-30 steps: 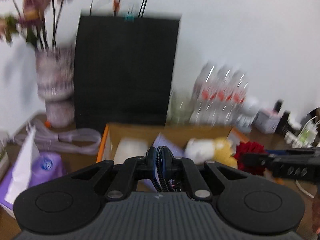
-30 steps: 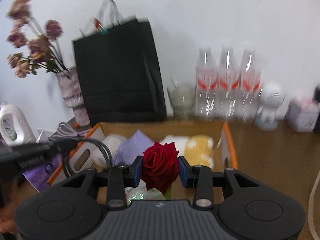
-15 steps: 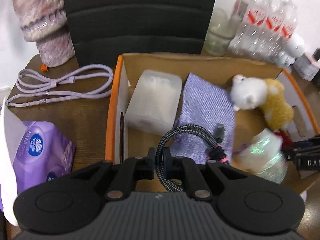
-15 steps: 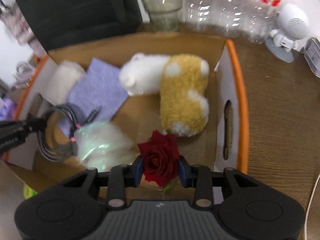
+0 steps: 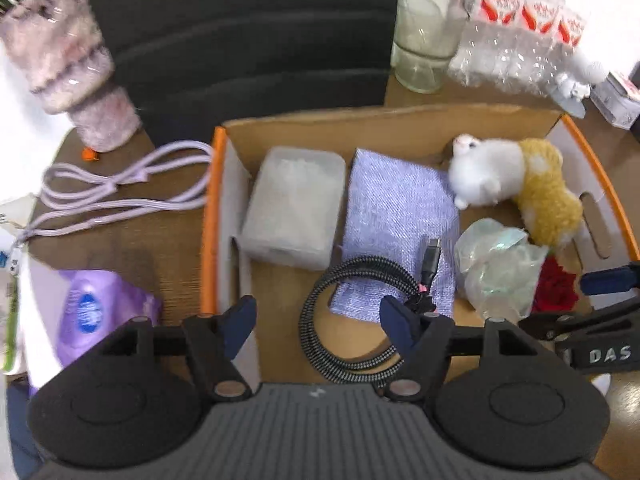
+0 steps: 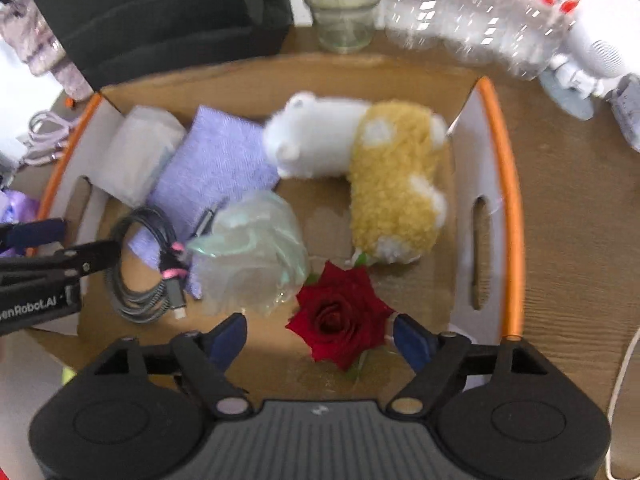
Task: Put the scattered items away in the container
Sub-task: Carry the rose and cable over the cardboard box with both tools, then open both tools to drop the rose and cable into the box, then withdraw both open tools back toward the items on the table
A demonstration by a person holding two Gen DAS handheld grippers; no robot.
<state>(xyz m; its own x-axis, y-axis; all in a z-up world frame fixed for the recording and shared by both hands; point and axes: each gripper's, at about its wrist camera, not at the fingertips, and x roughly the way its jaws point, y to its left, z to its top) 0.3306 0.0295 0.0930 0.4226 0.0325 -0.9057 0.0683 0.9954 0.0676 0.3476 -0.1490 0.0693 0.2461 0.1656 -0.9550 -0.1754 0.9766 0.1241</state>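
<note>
Left wrist view: your left gripper [image 5: 316, 320] hovers over near side of cardboard box [image 5: 208, 216], fingers spread wide, pinching nothing. Coiled black cable [image 5: 352, 320] lies on box floor between them, overlapping purple cloth [image 5: 396, 216]. Far right: plush toy [image 5: 516, 184]. Outside box, left: lilac cable [image 5: 120, 188], tissue pack [image 5: 96, 312].

Right wrist view: your right gripper [image 6: 320, 340] spread wide, empty. Red rose [image 6: 340, 320] lies on box floor between fingers, beside crumpled plastic wrap [image 6: 252, 256].
</note>
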